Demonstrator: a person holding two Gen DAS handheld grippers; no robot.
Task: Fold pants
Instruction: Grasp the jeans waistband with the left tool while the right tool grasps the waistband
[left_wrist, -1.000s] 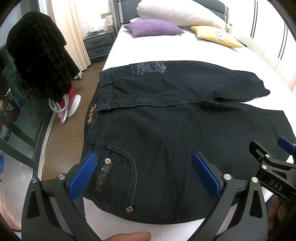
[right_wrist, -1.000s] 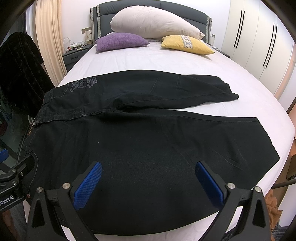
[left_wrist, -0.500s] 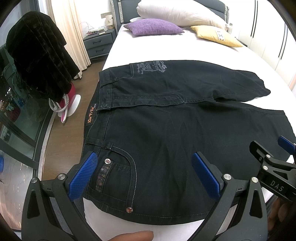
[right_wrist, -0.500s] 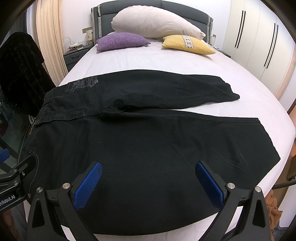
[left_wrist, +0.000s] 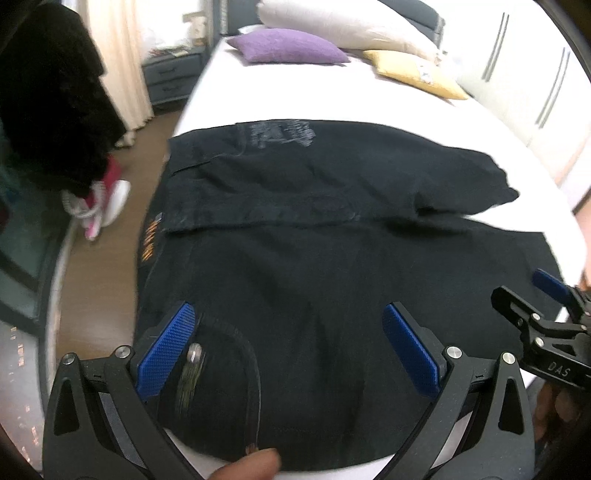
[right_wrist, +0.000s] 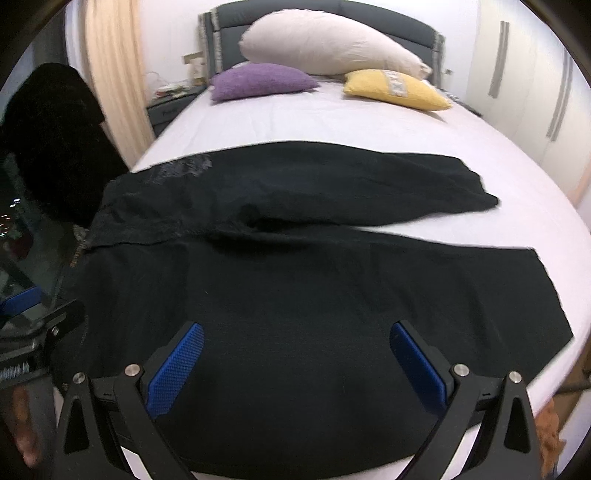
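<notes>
The black denim pants (right_wrist: 295, 288) lie spread flat across the white bed (right_wrist: 332, 122), waistband at the left, legs running right. Both the left tool (left_wrist: 288, 350) and the right tool (right_wrist: 295, 365) hover with fingers apart over the near leg, gripping nothing. Likely the approach step; next, each should descend and pinch the near edge.
</notes>
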